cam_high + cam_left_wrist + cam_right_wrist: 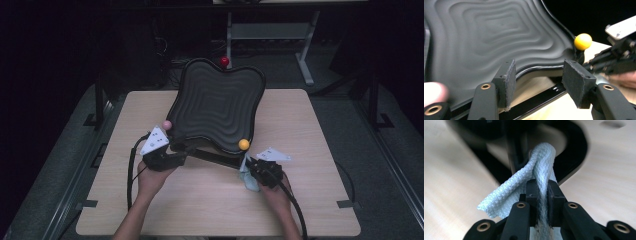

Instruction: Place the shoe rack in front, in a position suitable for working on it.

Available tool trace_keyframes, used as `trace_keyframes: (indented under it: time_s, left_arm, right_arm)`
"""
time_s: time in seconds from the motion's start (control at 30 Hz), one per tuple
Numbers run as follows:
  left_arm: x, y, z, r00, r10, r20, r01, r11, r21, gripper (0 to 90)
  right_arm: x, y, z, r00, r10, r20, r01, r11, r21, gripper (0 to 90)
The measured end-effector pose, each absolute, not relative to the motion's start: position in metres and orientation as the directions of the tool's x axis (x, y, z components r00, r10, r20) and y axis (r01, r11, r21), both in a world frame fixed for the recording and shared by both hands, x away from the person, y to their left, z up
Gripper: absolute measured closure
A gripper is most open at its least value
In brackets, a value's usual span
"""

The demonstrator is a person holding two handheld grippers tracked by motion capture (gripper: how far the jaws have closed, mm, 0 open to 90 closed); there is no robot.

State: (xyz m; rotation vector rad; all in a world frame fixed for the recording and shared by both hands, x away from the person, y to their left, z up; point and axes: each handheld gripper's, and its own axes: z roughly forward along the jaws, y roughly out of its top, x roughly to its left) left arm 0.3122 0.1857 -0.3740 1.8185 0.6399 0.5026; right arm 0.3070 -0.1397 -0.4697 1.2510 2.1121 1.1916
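1. High view: a black ridged tray stands tilted at frame centre, its near edge propped on a black stand over the wooden table; the left gripper sits at the tray's lower left corner beside a pink ball; the right gripper, lower right of centre, holds a pale blue cloth under a yellow ball; a red ball tops the far rim.
2. Left gripper view: jaws apart, nothing between the pads; the tray's rim lies just beyond them; the tray's well holds nothing.
3. Right gripper view: jaws clamped on the cloth, whose free end reaches the stand's frame at upper centre.
4. Judgement: wiping is in hand; press the cloth flat, follow the ridges, and steady the rim first, or the tilted tray may shift.
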Motion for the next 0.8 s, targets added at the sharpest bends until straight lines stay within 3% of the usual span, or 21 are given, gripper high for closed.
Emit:
trace_keyframes:
  time_s: [0.13,0.27,0.57,0.8]
  left_arm:
    - [0.31,0.179,-0.375,0.782,0.622,0.039,0.173,-0.278,0.945,43.3]
    - [0.308,0.173,-0.376,0.795,0.605,0.034,0.172,-0.279,0.945,43.0]
    - [0.306,0.163,-0.38,0.814,0.58,0.04,0.166,-0.298,0.94,41.9]
    - [0.306,0.157,-0.385,0.83,0.557,0.022,0.174,-0.296,0.939,41.0]
  right_arm:
    - [0.304,-0.126,-0.462,-0.56,0.826,0.057,0.47,0.261,0.843,81.5]
    - [0.306,-0.123,-0.447,-0.562,0.824,0.074,0.437,0.22,0.872,81.6]
    - [0.301,-0.099,-0.465,-0.62,0.781,0.071,0.46,0.289,0.84,81.6]
    - [0.303,-0.091,-0.462,-0.624,0.774,0.109,0.459,0.251,0.852,81.7]
